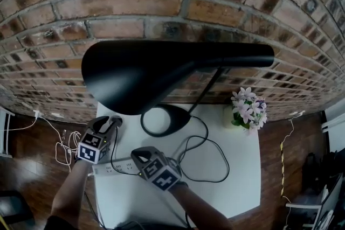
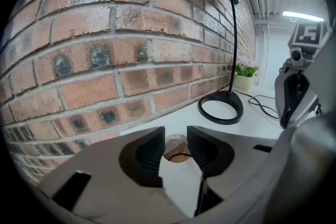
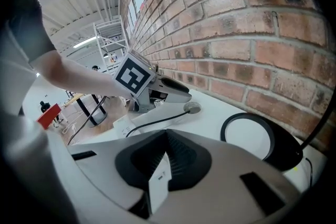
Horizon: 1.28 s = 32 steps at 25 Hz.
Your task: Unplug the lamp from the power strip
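The round grey plug (image 3: 192, 107) of the black metal lamp (image 1: 161, 70) lies out of its socket on the white tabletop (image 1: 237, 169), left of the lamp's ring base in the head view. The left tongs (image 2: 175, 138) stand spread, with the plug showing in the gap just beyond their tips. The right tongs (image 3: 167, 157) pinch the end of the white plastic power strip (image 1: 119, 166), lower centre of the head view.
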{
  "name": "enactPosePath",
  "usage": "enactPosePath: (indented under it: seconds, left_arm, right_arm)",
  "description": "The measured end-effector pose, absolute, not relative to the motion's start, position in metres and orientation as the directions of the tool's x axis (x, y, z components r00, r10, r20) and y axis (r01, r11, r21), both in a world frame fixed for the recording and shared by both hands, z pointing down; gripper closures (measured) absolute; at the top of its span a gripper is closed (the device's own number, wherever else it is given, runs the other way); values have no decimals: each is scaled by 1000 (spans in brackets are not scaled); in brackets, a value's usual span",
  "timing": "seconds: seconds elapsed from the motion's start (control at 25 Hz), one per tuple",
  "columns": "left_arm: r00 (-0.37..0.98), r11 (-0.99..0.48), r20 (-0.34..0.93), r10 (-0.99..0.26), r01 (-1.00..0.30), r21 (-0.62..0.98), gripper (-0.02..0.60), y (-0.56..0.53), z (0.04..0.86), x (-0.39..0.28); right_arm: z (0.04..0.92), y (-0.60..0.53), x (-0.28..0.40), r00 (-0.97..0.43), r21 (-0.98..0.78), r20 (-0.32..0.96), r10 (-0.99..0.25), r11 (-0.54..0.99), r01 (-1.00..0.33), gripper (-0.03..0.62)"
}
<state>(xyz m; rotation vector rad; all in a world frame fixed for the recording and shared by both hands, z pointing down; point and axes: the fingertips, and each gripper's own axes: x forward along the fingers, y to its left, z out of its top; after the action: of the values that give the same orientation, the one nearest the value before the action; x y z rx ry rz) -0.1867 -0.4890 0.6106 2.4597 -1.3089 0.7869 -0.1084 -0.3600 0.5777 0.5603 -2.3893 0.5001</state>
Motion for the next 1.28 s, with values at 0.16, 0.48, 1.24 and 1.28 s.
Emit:
enactPosePath:
  seconds: [0.16, 0.48, 1.24, 1.28]
  left_arm:
    - [447, -551, 565, -694, -834, -17, 456, -481, 600, -192]
    - [441, -530, 569, -694, -848, 11, 583, -444, 584, -195]
    - [392, -484, 552, -735, -875, -23, 583, -377, 528, -181]
    - [395, -486, 550, -736, -874, -22, 583, -373, 525, -179]
  right_arm:
    - [568, -356, -111, -718, -195, 639, -276, 845, -498, 588]
    - [534, -352, -115, -746, -192, 586, -316, 840, -507, 588]
    - [461, -316, -101, -814, -198, 430, -389, 840, -506, 588]
    - [459, -313, -100, -817, -197, 425, -389, 841, -503, 588]
